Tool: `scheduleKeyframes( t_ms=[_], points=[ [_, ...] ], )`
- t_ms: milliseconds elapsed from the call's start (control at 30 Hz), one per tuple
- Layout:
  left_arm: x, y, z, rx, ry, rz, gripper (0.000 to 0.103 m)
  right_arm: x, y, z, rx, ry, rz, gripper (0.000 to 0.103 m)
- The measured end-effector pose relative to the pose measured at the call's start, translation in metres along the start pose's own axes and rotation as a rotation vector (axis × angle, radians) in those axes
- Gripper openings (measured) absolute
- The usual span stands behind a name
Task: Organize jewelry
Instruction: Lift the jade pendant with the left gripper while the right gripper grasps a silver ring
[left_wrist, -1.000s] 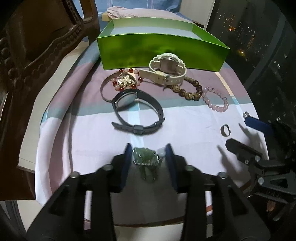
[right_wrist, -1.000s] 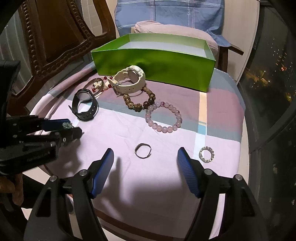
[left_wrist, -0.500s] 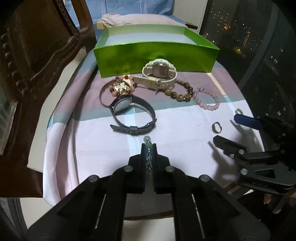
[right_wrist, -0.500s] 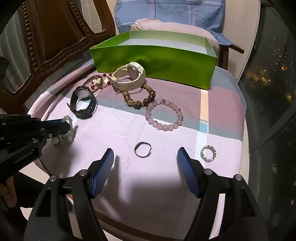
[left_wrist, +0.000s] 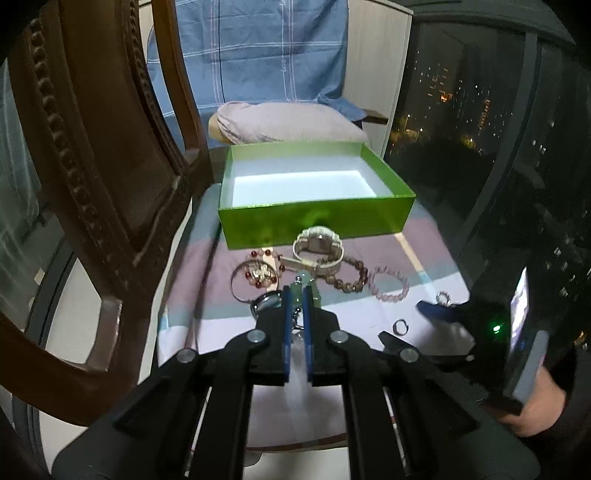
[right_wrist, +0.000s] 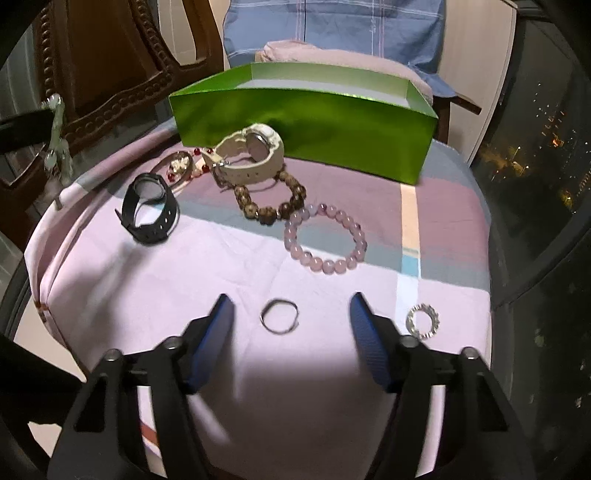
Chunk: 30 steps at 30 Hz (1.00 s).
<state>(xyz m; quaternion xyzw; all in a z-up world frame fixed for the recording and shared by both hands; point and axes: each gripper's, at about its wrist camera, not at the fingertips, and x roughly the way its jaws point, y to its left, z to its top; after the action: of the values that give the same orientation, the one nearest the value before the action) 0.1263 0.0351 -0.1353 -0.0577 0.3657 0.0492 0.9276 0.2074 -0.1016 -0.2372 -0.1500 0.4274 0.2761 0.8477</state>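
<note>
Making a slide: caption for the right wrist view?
Open right tongs straddle a thin silver ring on the pink checked cloth; green cardboard box behind.

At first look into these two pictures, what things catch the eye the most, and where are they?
The bright green box stands open at the back of the cloth-covered table, nothing seen inside. Before it lie a white watch, a black watch and a pink bead bracelet. The left tool is shut on a pale green pendant.
</note>
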Motion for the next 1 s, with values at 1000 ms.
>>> scheduleKeyframes(
  t_ms=[1000],
  points=[
    [-0.012,0.000,0.040,-0.058,-0.064,-0.016,0.006,-0.140,-0.040,0.047,0.182,-0.314,-0.020,0.020]
  ],
)
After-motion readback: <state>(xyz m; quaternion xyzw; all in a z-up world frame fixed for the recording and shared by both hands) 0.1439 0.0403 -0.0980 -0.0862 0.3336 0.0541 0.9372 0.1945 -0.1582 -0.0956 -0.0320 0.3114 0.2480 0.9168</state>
